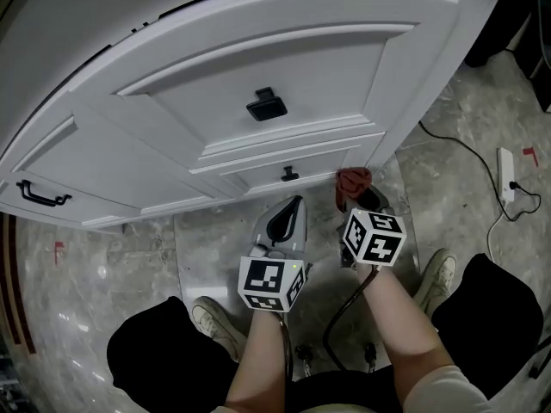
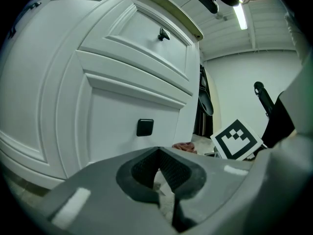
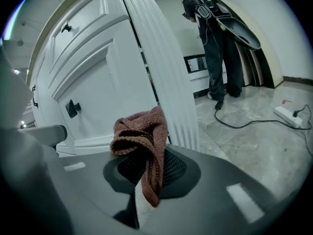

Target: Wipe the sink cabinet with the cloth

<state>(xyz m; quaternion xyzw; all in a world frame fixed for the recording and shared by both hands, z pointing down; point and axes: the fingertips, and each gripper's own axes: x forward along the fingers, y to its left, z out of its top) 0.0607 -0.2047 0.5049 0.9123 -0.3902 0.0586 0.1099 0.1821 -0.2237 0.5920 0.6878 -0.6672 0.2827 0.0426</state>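
The white sink cabinet (image 1: 258,50) fills the upper head view, doors shut, with black handles (image 1: 267,104). A red-brown knitted cloth (image 1: 353,179) is bunched at the tip of my right gripper (image 1: 357,194), which is shut on it close to the cabinet's lower right corner post. In the right gripper view the cloth (image 3: 142,133) droops over the jaws of that gripper (image 3: 146,175), just short of the fluted post (image 3: 161,72). My left gripper (image 1: 295,200) is shut and holds nothing, low before the bottom drawer. The left gripper view shows its tip (image 2: 157,153) facing the cabinet front (image 2: 112,111).
A white power strip (image 1: 506,175) and its black cable lie on the marble floor at right. The person's shoes (image 1: 215,321) stand just behind the grippers. Dark garments (image 3: 217,38) stand by the far wall in the right gripper view. A bar handle (image 1: 41,194) is at far left.
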